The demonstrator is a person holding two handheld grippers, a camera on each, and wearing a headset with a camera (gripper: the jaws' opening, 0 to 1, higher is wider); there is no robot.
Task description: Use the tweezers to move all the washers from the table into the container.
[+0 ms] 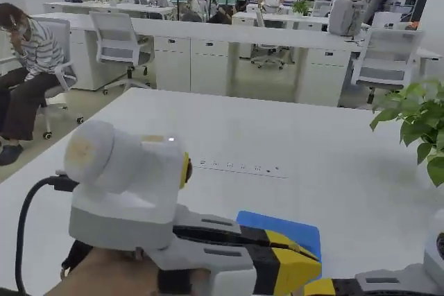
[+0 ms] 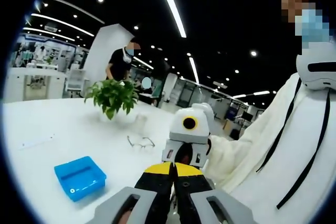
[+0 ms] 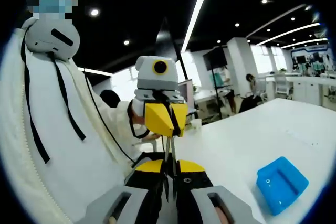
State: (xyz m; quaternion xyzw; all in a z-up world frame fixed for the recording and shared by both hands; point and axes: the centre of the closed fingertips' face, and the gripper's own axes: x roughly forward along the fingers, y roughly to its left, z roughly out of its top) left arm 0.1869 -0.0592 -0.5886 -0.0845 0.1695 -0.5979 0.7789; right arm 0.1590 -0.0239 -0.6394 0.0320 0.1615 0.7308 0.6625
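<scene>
My two grippers meet tip to tip low over the white table. In the right gripper view thin metal tweezers [image 3: 168, 156] run from the left gripper's yellow jaws [image 3: 166, 121] down into my right gripper [image 3: 168, 174]. Both pairs of jaws are shut on them. The head view has the left gripper [image 1: 305, 265] pointing right and the right gripper [image 1: 326, 288] at the bottom edge. The blue container [image 1: 284, 230] lies just behind them on the table, to the side in the gripper views [image 2: 79, 178] [image 3: 281, 183], with one small pale ring inside.
A potted plant [image 1: 416, 123] stands at the table's right edge. A pair of glasses [image 2: 140, 141] lies on the table beyond the container. A row of sockets [image 1: 239, 168] is set in the table's middle. Office chairs and seated people are beyond the far edge.
</scene>
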